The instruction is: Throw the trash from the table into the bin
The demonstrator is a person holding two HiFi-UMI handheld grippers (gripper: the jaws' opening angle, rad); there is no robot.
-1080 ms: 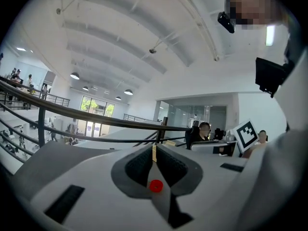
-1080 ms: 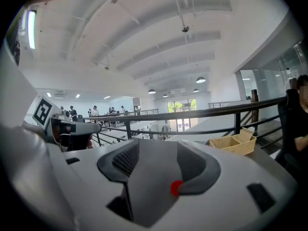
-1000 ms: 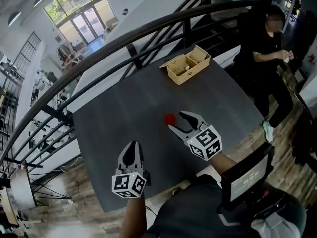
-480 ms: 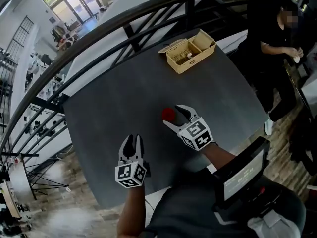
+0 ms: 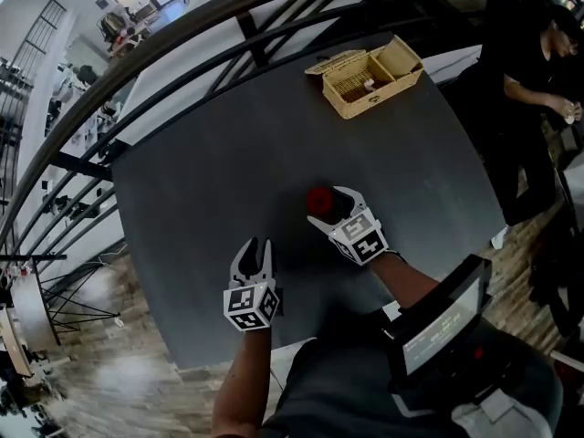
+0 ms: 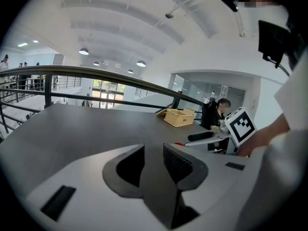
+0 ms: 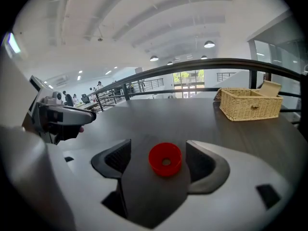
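A small red cup-shaped piece lies on the dark grey table. In the right gripper view this red piece sits between the two fingers of my right gripper and touches neither pad. Those jaws have just been opening and stand wide. My right gripper is low over the table's middle. To its left, near the front edge, my left gripper hangs above bare table. Its jaws show a narrow gap with nothing in it. A wicker basket with its lid up stands at the far right corner.
A black curved railing runs behind the table. A person in black stands past the right edge, beyond the basket. A screen device hangs on my chest at the bottom right.
Both grippers have come down toward the table. My right gripper's jaws have spread wider, and the red piece, before just off their tips, now lies between them.
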